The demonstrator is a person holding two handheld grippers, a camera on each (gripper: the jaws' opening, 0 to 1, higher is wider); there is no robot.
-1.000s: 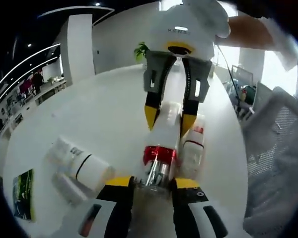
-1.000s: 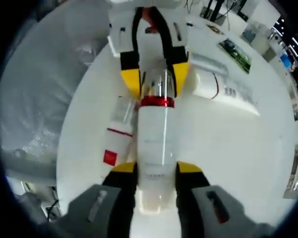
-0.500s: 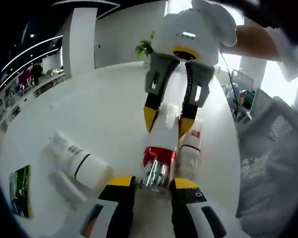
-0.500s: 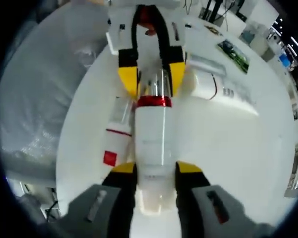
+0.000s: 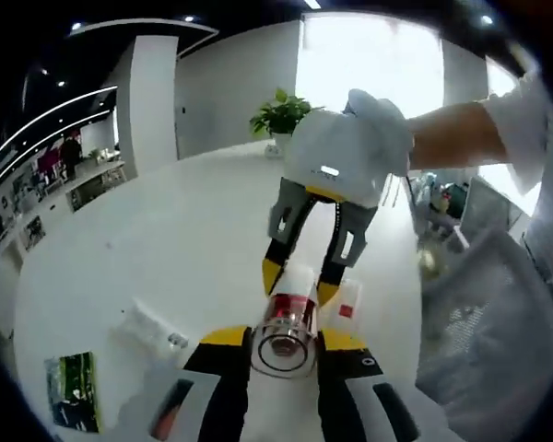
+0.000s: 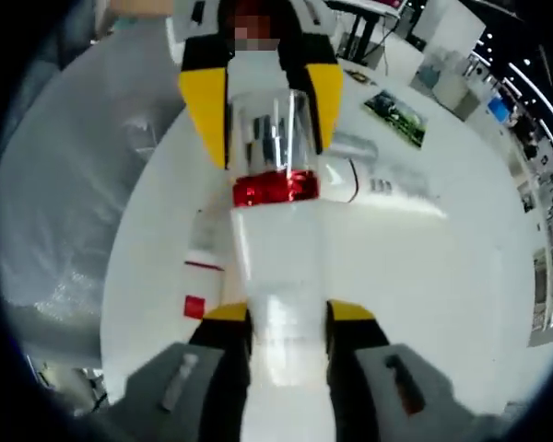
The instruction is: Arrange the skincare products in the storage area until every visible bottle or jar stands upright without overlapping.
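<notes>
A white bottle [image 6: 278, 253] with a red band [image 6: 276, 189] and a clear cap [image 5: 283, 344] hangs above the white table [image 5: 166, 249], held at both ends. My left gripper [image 5: 286, 339] is shut on the clear cap. My right gripper [image 6: 286, 313] is shut on the bottle's white base. In the left gripper view the right gripper [image 5: 295, 281] comes in from above, and in the right gripper view the left gripper [image 6: 263, 101] clamps the cap. A second white bottle [image 6: 199, 276] with a red label lies flat on the table, and a white tube [image 6: 387, 182] also lies flat.
A grey mesh chair [image 6: 55, 193] stands against the table's edge beside the lying bottle. A green printed card [image 5: 74, 403] lies near the table's rim. A potted plant [image 5: 281, 110] stands at the far end. A person's arm [image 5: 452, 138] holds the right gripper.
Both grippers have raised the red-banded bottle off the table, and its cap end now points at the left camera. Both stay shut on it. The other bottle and tube lie as before.
</notes>
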